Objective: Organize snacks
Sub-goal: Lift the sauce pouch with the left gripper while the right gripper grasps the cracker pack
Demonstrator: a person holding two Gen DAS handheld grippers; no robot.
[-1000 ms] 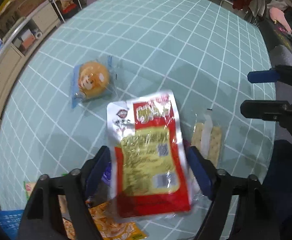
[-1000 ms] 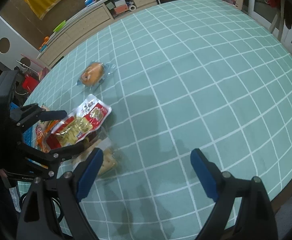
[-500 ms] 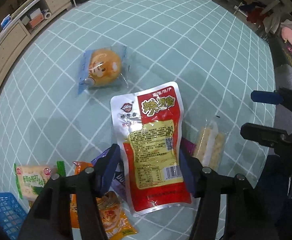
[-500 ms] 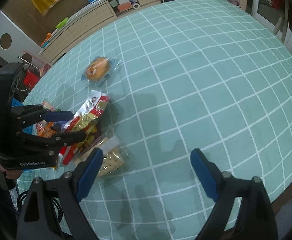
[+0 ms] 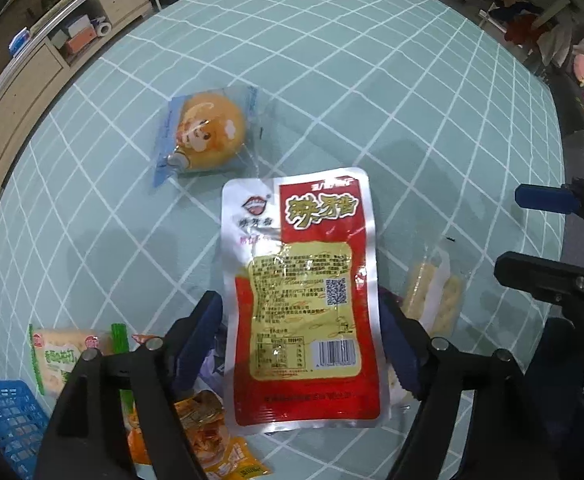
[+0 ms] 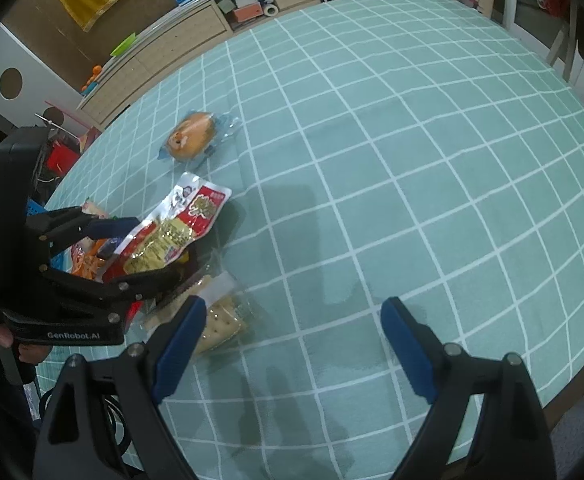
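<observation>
Fingers of the left gripper (image 5: 298,332) flank a red and silver snack packet (image 5: 302,292), one blue pad against each long edge; the jaws are opening at this moment, with the packet between them and lifted off the table, as the right wrist view shows (image 6: 171,236). The packet lies lengthwise along the fingers, its printed back up and its top edge pointing away from the gripper. Just beyond that edge a round orange bun in a clear wrapper (image 5: 207,136) rests on the teal checked tablecloth (image 5: 372,80). To the packet's right lies a clear pack of crackers (image 5: 436,296). Below and left of the fingers sit an orange snack bag (image 5: 211,436), a green-edged packet (image 5: 67,354) and the corner of a blue basket (image 5: 3,416). The right gripper (image 6: 292,340) hangs over bare cloth with its fingers spread wide and nothing between them, the crackers (image 6: 219,322) just beside its left finger.
</observation>
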